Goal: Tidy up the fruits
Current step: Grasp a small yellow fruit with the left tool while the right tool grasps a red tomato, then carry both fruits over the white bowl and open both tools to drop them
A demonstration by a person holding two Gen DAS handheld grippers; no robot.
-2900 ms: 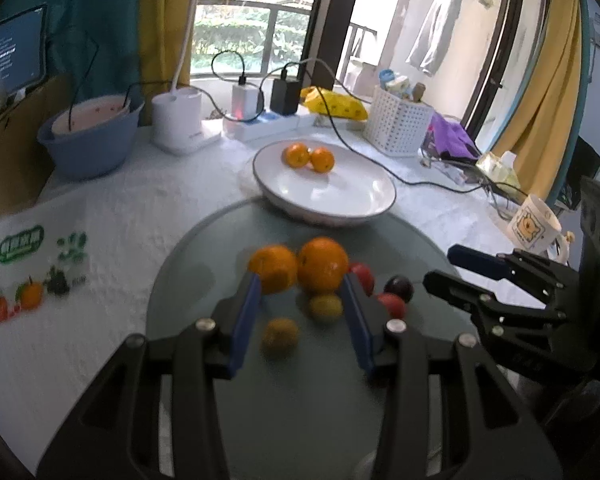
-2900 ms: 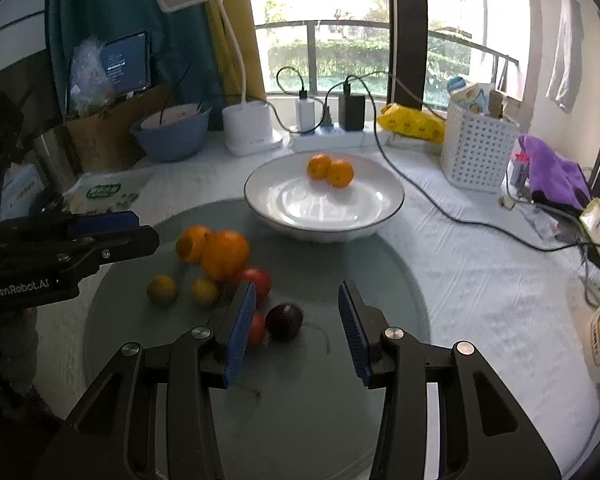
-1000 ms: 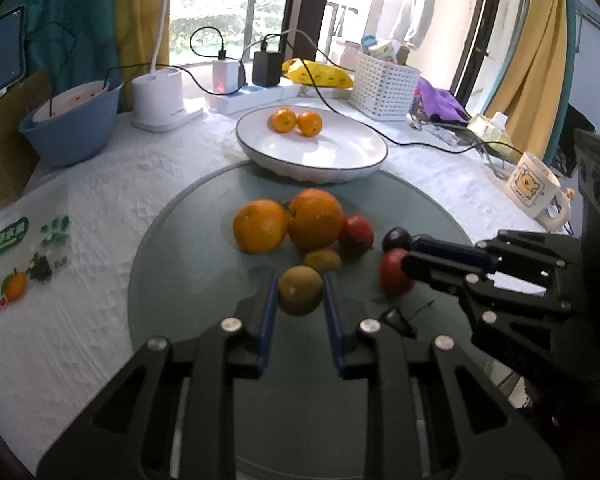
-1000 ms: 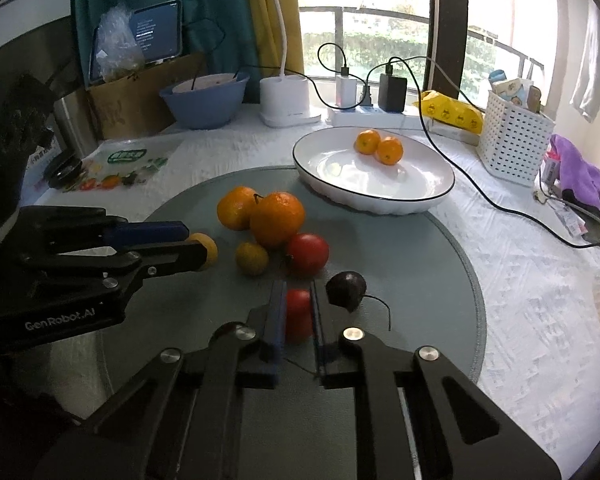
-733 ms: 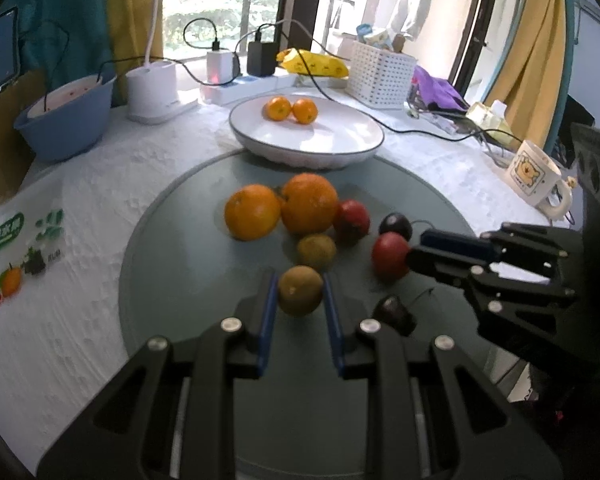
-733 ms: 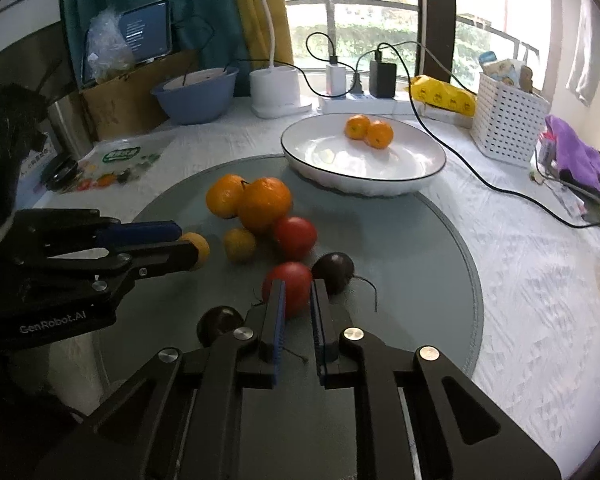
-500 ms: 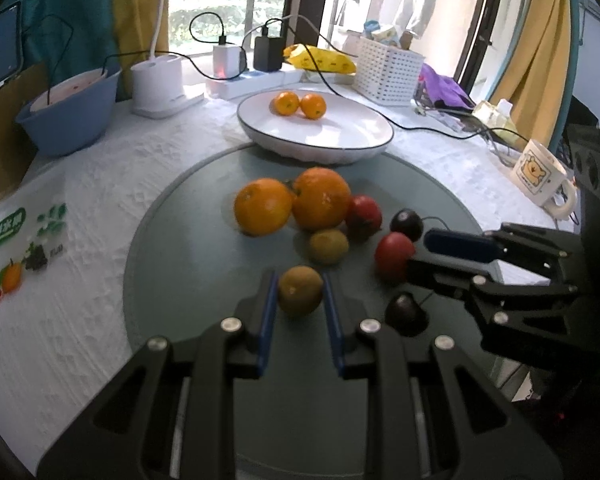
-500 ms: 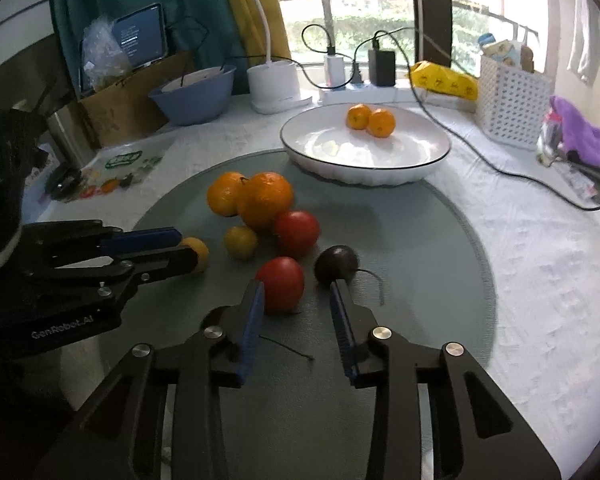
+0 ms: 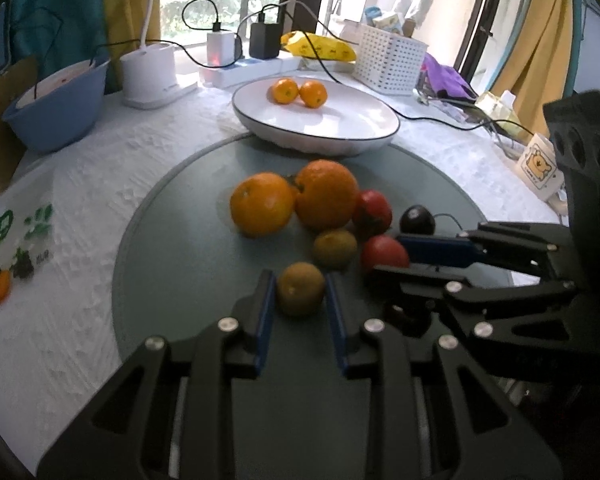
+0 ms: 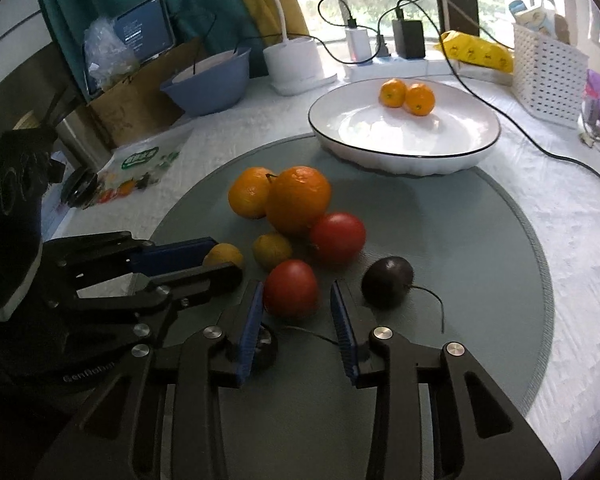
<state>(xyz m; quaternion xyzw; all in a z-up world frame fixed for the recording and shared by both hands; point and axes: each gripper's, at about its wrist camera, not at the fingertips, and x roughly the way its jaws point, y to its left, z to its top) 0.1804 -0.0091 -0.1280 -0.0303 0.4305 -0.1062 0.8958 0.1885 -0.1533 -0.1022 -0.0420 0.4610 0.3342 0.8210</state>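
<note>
On the round grey mat my left gripper is shut on a small yellow-brown fruit; its jaws are easing open. My right gripper stands open, and a red tomato sits between its pads with a gap on the right. A dark fruit lies under its left finger. Two large oranges, a second tomato, a small yellow-green fruit and a stemmed dark fruit cluster ahead. The white plate behind holds two small oranges.
A blue bowl, a white lamp base, a power strip with chargers and a white basket line the back. Cables cross the cloth to the right. A mug stands right and a printed bag lies left.
The right gripper went from shut to open and moved forward around the red tomato; a dark fruit now lies under its left finger. The left gripper stays on the small fruit.
</note>
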